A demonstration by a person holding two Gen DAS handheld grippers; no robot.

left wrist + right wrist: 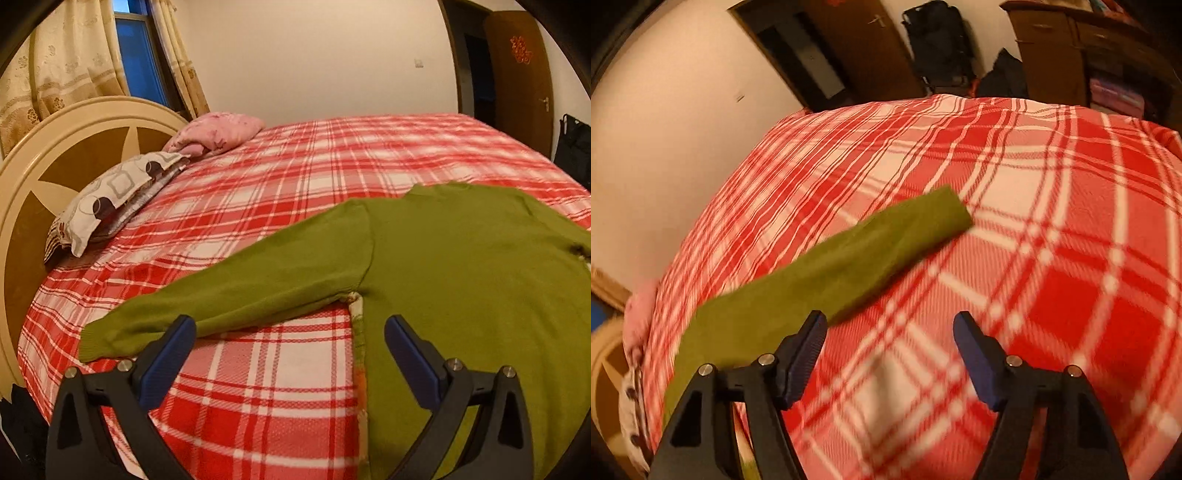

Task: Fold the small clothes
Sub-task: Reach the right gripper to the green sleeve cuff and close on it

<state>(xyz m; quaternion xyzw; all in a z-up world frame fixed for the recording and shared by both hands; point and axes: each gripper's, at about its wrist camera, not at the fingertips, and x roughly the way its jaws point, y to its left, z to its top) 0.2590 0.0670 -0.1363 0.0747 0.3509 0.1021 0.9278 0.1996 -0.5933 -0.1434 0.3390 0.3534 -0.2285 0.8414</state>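
The left claw [290, 332] hangs released and wide-spread over a bed [288, 173] covered in red-and-white plaid, gripping nothing; its left finger sits in front of the lower edge of a green sweater's [461, 273] sleeve [229, 299], near the cuff, though contact cannot be confirmed from this angle. The right claw [890, 328] is likewise released and empty above bare plaid, its left finger just beside the sweater's other sleeve [849, 258], which runs diagonally away toward its cuff in a motion-blurred view. The garment lies flat on the bedcover, body smoothed and both sleeves stretched outward, a layout that seems meant to leave every edge within reach for folding. With one claw stationed by each sleeve, the likely first step is bringing the sleeves in over the body; no fold is yet visible. Beyond the sweater, a patterned pillow [107, 199] and a pink pillow [218, 133] rest against the round headboard [55, 147], well apart from the work.
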